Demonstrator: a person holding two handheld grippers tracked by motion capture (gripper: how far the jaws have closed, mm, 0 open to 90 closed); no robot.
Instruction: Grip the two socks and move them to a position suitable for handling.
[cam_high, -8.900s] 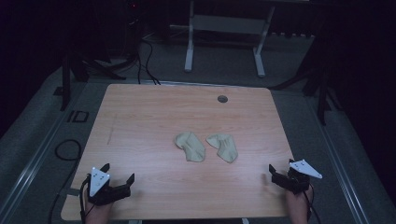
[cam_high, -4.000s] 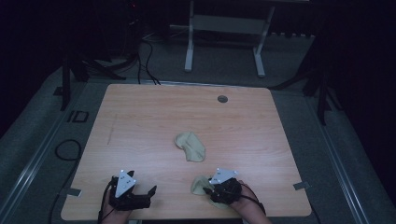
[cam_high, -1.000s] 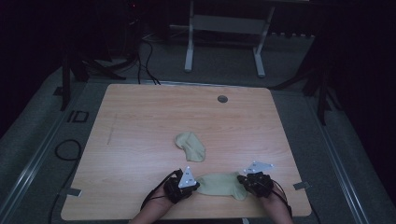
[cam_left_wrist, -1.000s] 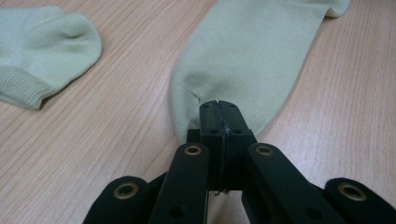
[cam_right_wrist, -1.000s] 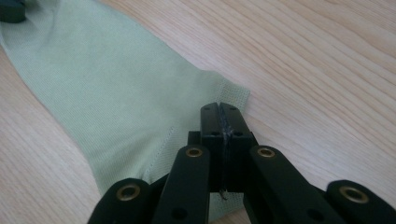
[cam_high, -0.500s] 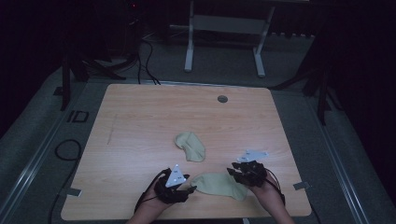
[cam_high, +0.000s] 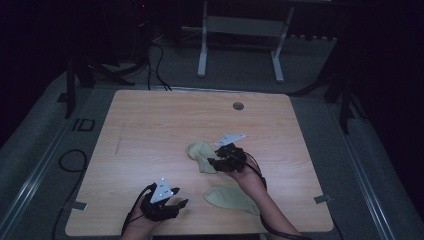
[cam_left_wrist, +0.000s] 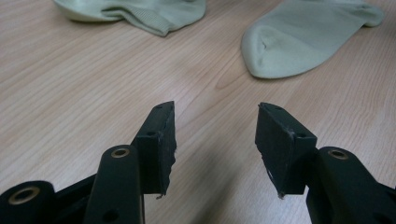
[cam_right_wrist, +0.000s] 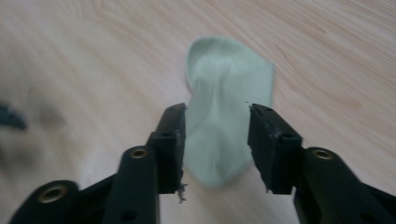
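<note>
Two pale green socks lie on the wooden table (cam_high: 150, 125). One sock (cam_high: 231, 199) lies spread flat near the front edge; its toe (cam_left_wrist: 299, 42) shows ahead of my left gripper. The other sock (cam_high: 200, 155) (cam_left_wrist: 140, 11) sits crumpled at mid-table. My left gripper (cam_high: 177, 204) (cam_left_wrist: 215, 135) rests low at the front left, open after its jaws just parted, with nothing between them. My right gripper (cam_high: 212, 164) (cam_right_wrist: 215, 140) hovers at the crumpled sock (cam_right_wrist: 224, 88), jaws just opened wider. That sock lies under the gap, and the pads do not press on it.
A round cable hole (cam_high: 238, 106) sits near the table's far edge. Beyond the table stand a white desk frame (cam_high: 240, 45) and loose cables on the dark floor. The person's right forearm (cam_high: 265, 210) crosses above the flat sock's right end.
Both grippers let go of the flat sock's ends and opened. The left drew back to the left. The right rose and swung away to the crumpled sock.
</note>
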